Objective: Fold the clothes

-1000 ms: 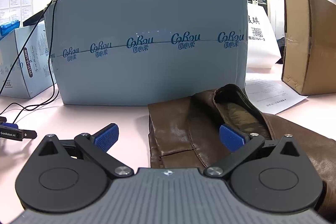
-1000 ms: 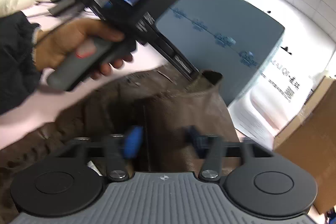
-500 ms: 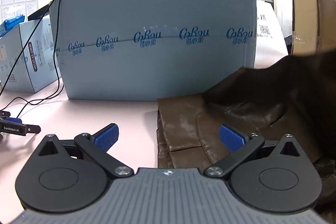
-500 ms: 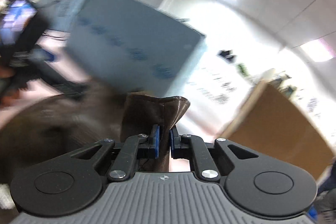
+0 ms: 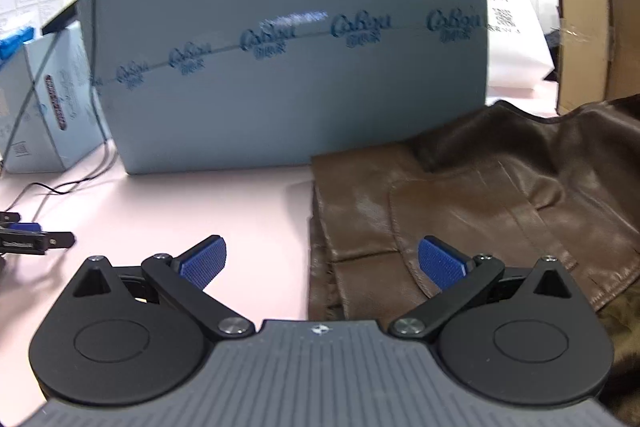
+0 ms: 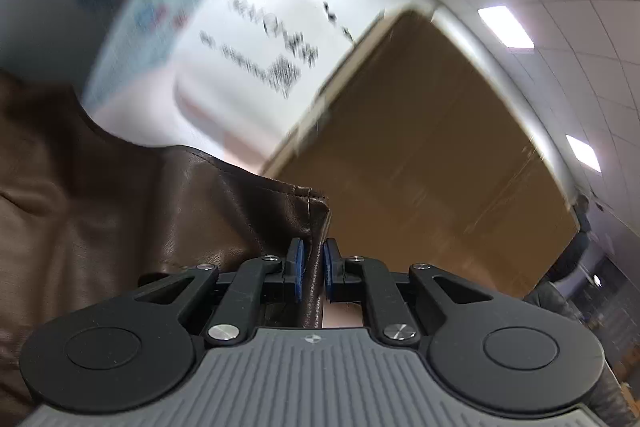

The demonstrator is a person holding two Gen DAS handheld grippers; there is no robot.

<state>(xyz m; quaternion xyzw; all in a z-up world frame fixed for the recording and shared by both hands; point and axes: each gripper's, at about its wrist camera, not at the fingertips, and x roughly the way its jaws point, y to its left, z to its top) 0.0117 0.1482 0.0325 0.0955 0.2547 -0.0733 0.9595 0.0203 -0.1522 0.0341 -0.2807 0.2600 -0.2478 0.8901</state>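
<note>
1 jacket [image 5: 480,211]; 3 boxes [image 5: 288,59]; 2 tools [image 5: 320,263]

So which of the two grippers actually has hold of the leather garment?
The right gripper: its blue pads pinch an edge of the brown leather garment. The left gripper stands wide open, gripping nothing.

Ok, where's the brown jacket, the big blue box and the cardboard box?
brown jacket [image 5: 460,211]: left wrist view, its shiny front panel.
big blue box [image 5: 288,87]: left wrist view, its printed side.
cardboard box [image 6: 432,155]: right wrist view, its broad side.
</note>
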